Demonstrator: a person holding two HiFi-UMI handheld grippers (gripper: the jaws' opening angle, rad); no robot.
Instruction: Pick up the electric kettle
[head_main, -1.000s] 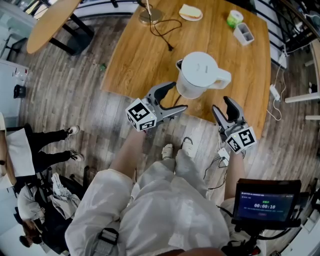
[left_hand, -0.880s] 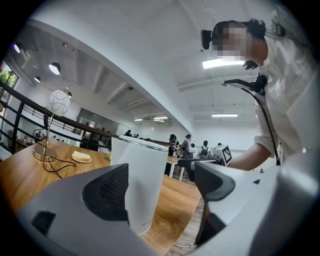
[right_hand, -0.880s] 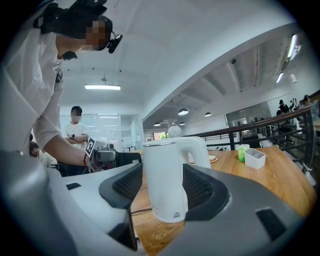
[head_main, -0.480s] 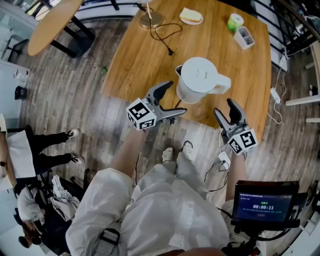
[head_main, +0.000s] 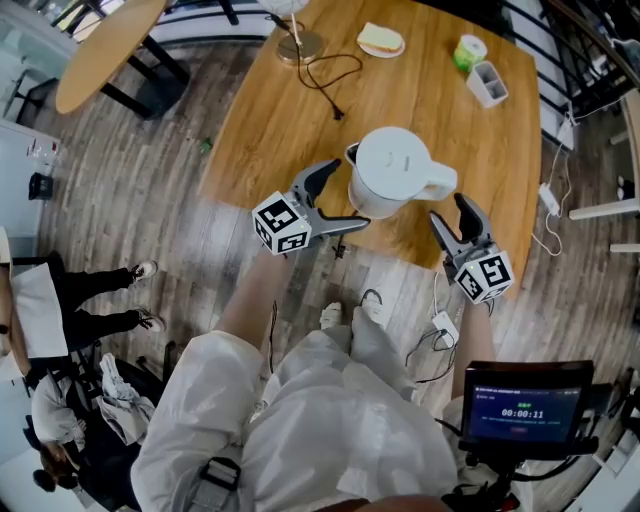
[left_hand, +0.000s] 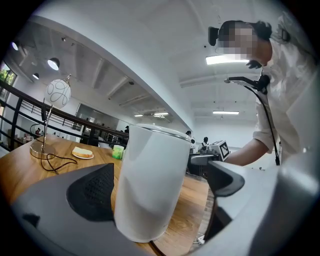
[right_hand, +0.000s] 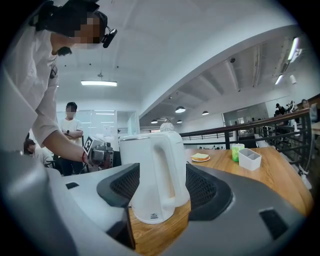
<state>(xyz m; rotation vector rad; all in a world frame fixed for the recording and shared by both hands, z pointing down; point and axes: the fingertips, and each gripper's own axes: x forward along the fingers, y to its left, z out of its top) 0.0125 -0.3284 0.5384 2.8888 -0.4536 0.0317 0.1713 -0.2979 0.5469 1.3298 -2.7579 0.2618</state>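
Kettle (left_hand: 150, 185) hides its own handle from left gripper (head_main: 347, 193)

The electric kettle (head_main: 395, 170) is plain white, lid and handle alike. The table (head_main: 290, 110) is warm honey-brown wood with a fine grain, and the floor (head_main: 130, 180) is grey-brown planks. The left gripper (head_main: 348, 195) and right gripper (head_main: 448, 208) are grey. Each carries a white cube printed with black square markers, and their pads (right_hand: 125, 185) are black with a mesh texture. The cup (head_main: 468, 48) is bright green, the cable (head_main: 325, 72) black, the screen (head_main: 520, 405) dark blue with teal digits.
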